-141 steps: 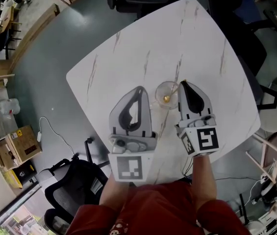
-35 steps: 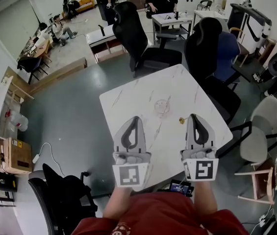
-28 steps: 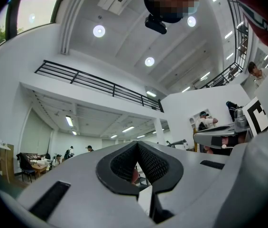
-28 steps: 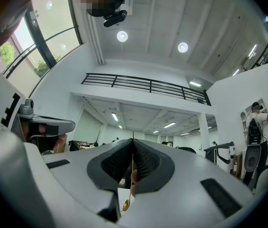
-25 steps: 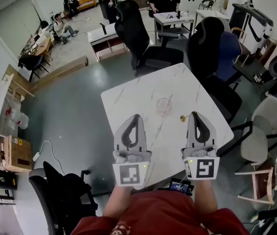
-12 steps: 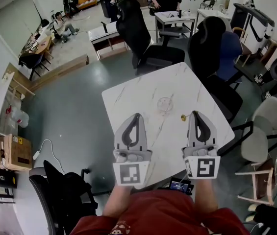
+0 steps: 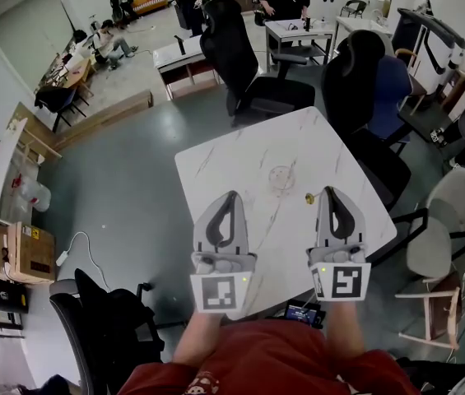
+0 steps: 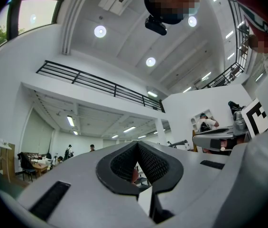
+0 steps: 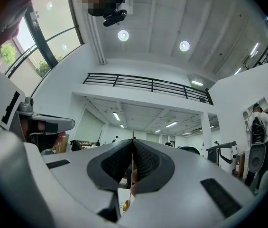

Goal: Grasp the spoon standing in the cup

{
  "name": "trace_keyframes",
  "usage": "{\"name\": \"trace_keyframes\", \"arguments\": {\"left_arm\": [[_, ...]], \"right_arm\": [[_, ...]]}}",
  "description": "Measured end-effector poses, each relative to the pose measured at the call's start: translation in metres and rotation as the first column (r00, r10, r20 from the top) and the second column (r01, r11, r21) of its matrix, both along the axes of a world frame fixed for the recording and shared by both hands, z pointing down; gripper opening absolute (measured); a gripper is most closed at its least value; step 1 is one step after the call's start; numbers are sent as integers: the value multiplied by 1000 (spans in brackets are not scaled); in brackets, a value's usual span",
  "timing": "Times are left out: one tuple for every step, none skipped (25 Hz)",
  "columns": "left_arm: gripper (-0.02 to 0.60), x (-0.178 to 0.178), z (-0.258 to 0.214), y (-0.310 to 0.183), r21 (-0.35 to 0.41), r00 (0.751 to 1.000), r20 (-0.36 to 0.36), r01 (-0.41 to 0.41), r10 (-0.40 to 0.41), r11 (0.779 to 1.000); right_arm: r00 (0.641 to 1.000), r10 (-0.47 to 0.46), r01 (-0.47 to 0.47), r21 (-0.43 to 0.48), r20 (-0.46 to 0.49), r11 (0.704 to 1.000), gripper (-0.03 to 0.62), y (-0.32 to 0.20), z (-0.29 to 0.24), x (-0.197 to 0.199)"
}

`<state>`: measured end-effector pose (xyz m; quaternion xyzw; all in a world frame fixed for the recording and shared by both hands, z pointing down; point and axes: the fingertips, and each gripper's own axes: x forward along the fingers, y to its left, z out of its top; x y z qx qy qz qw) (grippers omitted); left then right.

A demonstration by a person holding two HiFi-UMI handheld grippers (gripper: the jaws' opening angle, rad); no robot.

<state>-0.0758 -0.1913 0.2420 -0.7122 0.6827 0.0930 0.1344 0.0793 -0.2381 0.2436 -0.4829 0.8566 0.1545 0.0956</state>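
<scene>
The clear glass cup (image 7: 282,178) stands with nothing in it near the middle of the white marble table (image 7: 232,151). My right gripper (image 7: 332,190) is held high above the table's near right part, shut on the thin spoon handle (image 9: 133,161). The spoon's gold bowl (image 7: 309,197) sticks out at the gripper's left side, and it also shows low between the jaws as a gold bowl (image 9: 125,204). My left gripper (image 7: 231,194) hovers beside it to the left, shut with nothing in it. In the left gripper view, the left gripper (image 8: 137,144) points up toward the ceiling.
Black office chairs (image 7: 248,64) stand at the table's far side. A grey chair (image 7: 438,229) is at the right and a black one (image 7: 113,319) at the near left. People work at desks (image 7: 294,27) further back. Cardboard boxes (image 7: 14,253) lie on the floor at left.
Since the earliest frame the spoon has come out of the cup in my right gripper, and both grippers have risen well above the table. Over the last second they barely move.
</scene>
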Motion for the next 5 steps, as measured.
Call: {"name": "trace_keyframes", "arguments": {"left_arm": [[9, -1, -1, 0, 3, 1000, -1, 0, 0, 1000], [9, -1, -1, 0, 5, 1000, 0, 1, -1, 1000], [9, -1, -1, -1, 6, 1000, 0, 1, -1, 1000], [9, -2, -1, -1, 6, 1000, 0, 3, -3, 1000], [9, -2, -1, -1, 7, 1000, 0, 4, -4, 1000]], "right_arm": [[1000, 0, 0, 0, 0, 1000, 15, -1, 0, 0], [1000, 0, 0, 0, -3, 1000, 15, -1, 1, 0], [1000, 2, -2, 0, -7, 1000, 15, -2, 1, 0], [1000, 3, -3, 0, -9, 1000, 15, -2, 1, 0], [1000, 3, -3, -1, -10, 1000, 15, -3, 2, 0]]}}
